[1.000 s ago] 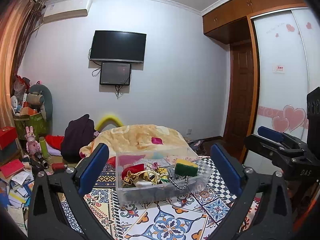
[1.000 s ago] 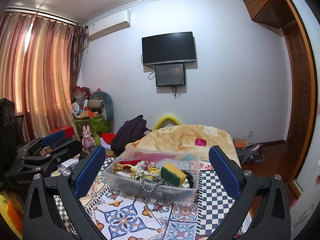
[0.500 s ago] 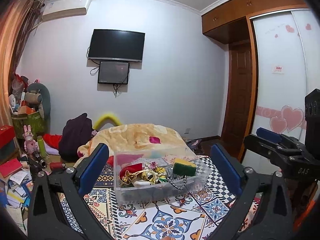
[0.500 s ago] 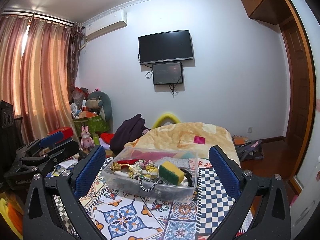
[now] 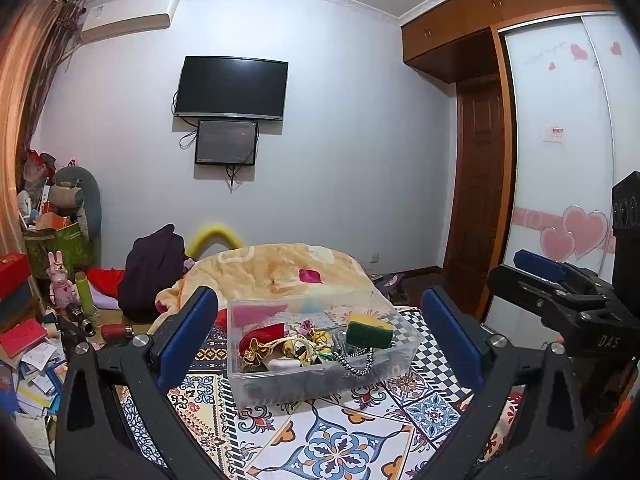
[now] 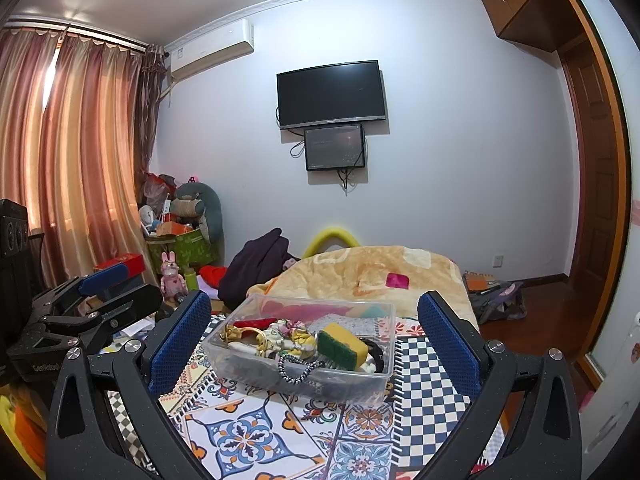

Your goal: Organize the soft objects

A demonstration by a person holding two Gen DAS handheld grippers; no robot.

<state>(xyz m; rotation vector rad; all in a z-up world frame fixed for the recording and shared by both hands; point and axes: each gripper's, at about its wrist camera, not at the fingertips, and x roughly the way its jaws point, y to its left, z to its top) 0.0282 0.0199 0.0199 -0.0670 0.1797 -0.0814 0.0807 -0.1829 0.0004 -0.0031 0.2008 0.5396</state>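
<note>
Clear bin (image 5: 320, 376) beyond spread fingers (image 5: 188, 336), untouched

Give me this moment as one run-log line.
left claw: open, empty | right claw: open, empty | clear bin: on patterned cloth, holds sponge, beaded cord, fabric bits | phase: pre-grasp

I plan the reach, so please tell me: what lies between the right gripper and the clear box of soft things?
In the right wrist view, only the patterned cloth lies between the open right gripper and the clear box; nothing stands on that stretch.
</note>
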